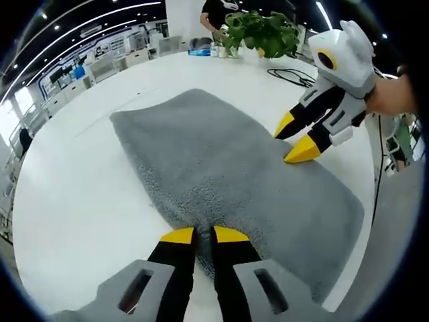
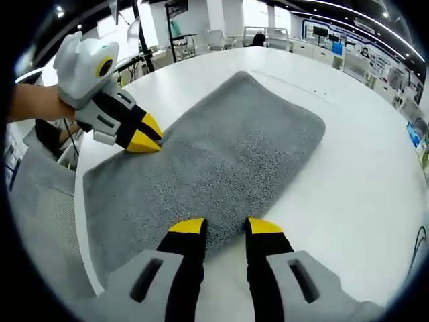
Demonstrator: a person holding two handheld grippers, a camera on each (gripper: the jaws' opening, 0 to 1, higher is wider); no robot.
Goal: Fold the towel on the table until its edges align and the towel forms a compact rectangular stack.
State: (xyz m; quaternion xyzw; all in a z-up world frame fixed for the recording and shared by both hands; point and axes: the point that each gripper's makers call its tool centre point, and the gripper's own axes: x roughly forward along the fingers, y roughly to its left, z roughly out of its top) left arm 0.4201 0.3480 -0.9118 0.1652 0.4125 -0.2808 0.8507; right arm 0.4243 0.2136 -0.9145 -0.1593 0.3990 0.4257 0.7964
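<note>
Towel: your grey towel (image 1: 228, 168) (image 2: 214, 161) lies flat and unfolded on the white table (image 1: 80, 188) (image 2: 362, 174), one single layer, a rounded rectangle.
Long axis: in the left gripper view it runs from about 11 o'clock, the far corner, to about 4 o'clock, the near end by the table edge. In the right gripper view it runs from about 1 o'clock to about 8 o'clock.
Writing: you have no label, brand or tag to read on the towel; the signs in the room behind are too small to read.
Left gripper: your left gripper (image 1: 204, 235) (image 2: 149, 136) has its yellow tips close together on the towel's long edge, pile showing between them in the left gripper view; in the right gripper view the tips look pressed together at the edge near 10 o'clock.
Right gripper: your right gripper (image 2: 224, 227) (image 1: 295, 137) stands parted at the opposite long edge, with towel in the gap and nothing pinched.
Table: a potted plant (image 1: 261, 32) stands at 12 o'clock in the left gripper view, a black cable (image 1: 291, 76) beside it.
Person: someone stands behind the plant.
</note>
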